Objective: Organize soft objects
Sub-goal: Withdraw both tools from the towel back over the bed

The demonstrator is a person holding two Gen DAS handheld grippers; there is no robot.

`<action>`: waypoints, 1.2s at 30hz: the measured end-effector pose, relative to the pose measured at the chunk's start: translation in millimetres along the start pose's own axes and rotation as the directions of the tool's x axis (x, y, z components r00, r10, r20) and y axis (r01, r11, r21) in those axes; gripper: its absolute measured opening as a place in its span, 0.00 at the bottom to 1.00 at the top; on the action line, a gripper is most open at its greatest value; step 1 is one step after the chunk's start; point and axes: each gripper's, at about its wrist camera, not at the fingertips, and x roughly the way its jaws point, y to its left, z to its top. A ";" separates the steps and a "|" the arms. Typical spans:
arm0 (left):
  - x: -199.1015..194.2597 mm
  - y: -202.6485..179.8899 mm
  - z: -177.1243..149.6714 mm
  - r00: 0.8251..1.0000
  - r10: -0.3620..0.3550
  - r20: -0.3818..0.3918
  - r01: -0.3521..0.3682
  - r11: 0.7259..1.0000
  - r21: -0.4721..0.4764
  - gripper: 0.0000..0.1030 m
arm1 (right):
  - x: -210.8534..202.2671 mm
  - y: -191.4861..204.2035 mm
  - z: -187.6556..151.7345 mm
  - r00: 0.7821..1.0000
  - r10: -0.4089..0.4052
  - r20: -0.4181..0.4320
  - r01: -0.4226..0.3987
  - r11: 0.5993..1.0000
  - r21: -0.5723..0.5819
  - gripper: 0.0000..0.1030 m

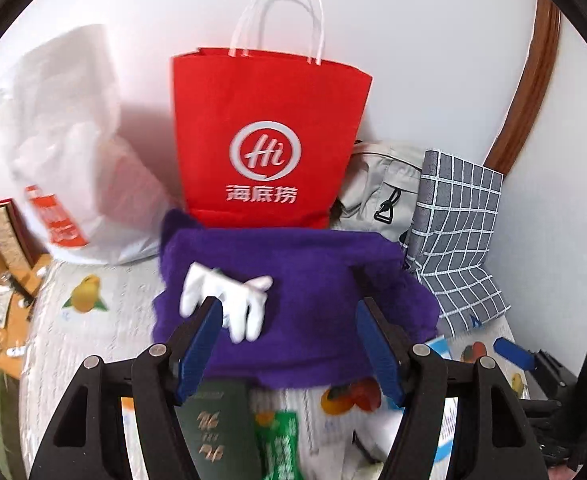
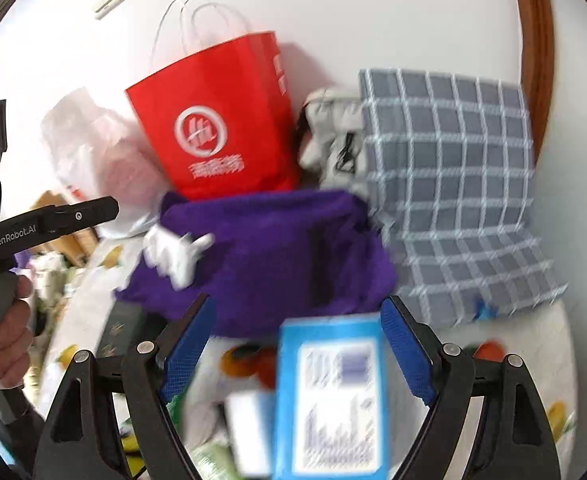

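Note:
A fuzzy purple cloth (image 1: 305, 308) (image 2: 293, 252) lies bunched on the fruit-print bedspread (image 1: 81, 344), and a white glove (image 1: 229, 304) (image 2: 173, 252) rests on its left part. My left gripper (image 1: 289, 308) hovers over the cloth's near edge, open, with nothing between its blue pads. Above the near side of the cloth my right gripper (image 2: 297, 304) is also open. A blue-and-white box (image 2: 329, 396) lies below its gap, close to the right pad but not gripped. A hand (image 2: 9, 332) holds the left gripper at the left of the right wrist view.
A red paper bag (image 1: 269, 140) (image 2: 221, 120) stands against the wall behind the cloth. A white plastic bag (image 1: 65, 140) is on its left, a beige backpack (image 1: 381, 188) and a grey checked pillow (image 1: 457, 240) (image 2: 453, 192) on its right. A dark green booklet (image 1: 217, 428) and green packet (image 1: 281, 444) lie near.

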 end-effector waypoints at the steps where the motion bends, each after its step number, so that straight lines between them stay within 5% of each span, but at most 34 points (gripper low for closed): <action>1: -7.9 2.7 -4.9 1.000 -0.001 0.000 0.001 1.000 0.003 0.65 | -2.4 2.2 -6.1 1.000 -0.009 -0.011 0.009 1.000 0.001 0.82; 6: -41.9 24.9 -34.2 1.000 0.015 0.021 -0.014 0.999 -0.037 0.65 | -19.2 19.8 -38.0 0.998 -0.055 0.016 0.056 0.997 -0.049 0.82; 20: -70.4 70.0 -140.1 0.992 0.126 0.028 -0.122 0.987 -0.106 0.65 | -54.7 39.1 -107.1 0.997 0.067 0.044 -0.066 0.998 -0.025 0.82; 36: -32.2 59.7 -223.0 0.980 0.080 -0.183 -0.103 0.987 -0.122 0.65 | -80.1 27.5 -159.2 0.997 0.025 0.074 -0.024 1.000 -0.015 0.82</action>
